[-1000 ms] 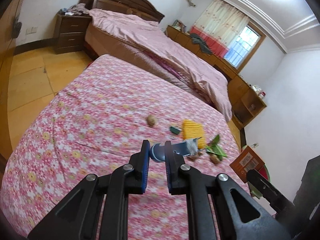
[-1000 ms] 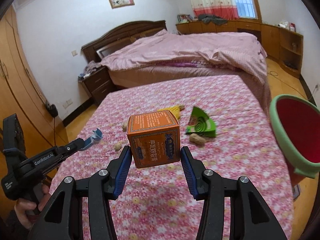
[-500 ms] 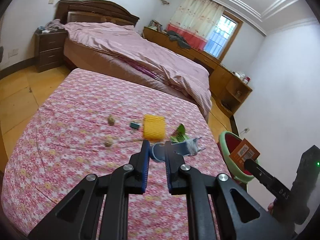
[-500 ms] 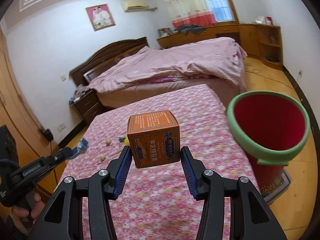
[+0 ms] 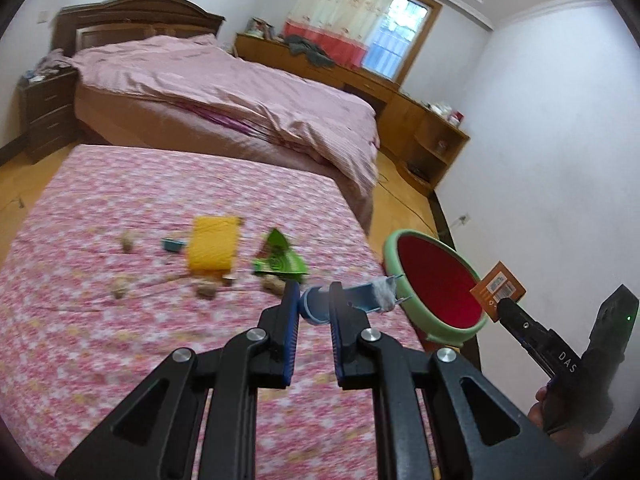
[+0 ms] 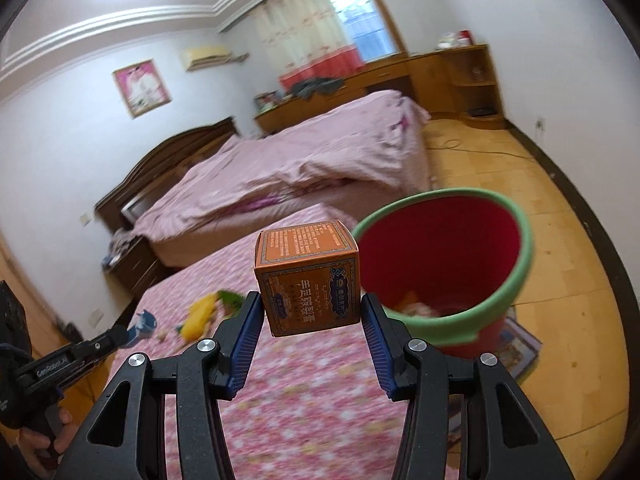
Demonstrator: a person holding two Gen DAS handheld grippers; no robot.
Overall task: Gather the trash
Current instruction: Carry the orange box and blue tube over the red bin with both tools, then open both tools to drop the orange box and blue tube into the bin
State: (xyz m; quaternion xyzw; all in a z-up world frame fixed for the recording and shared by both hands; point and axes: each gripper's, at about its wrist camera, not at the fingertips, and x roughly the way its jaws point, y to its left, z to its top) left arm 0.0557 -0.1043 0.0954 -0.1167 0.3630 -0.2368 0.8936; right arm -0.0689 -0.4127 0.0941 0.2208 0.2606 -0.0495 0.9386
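My left gripper (image 5: 313, 304) is shut on a crumpled blue wrapper (image 5: 360, 294) and holds it above the floral bed, just left of the red bin with a green rim (image 5: 436, 280). My right gripper (image 6: 311, 312) is shut on an orange carton (image 6: 308, 276) and holds it in the air beside the bin (image 6: 444, 248); the carton also shows in the left wrist view (image 5: 498, 286). On the bed lie a yellow packet (image 5: 212, 248), a green wrapper (image 5: 280, 258), a small teal piece (image 5: 173, 245) and several peanut shells (image 5: 127, 241).
The floral bed (image 5: 120, 340) fills the foreground. A second bed with a pink quilt (image 5: 240, 96) stands behind it. A nightstand (image 5: 44, 112) is at far left, a wooden cabinet (image 5: 432, 136) along the far wall. The bin stands on the wooden floor (image 6: 560, 240) and holds some trash.
Both grippers have swung right toward the bin with their loads. The bin now sits close behind the orange carton and right beside the blue wrapper.
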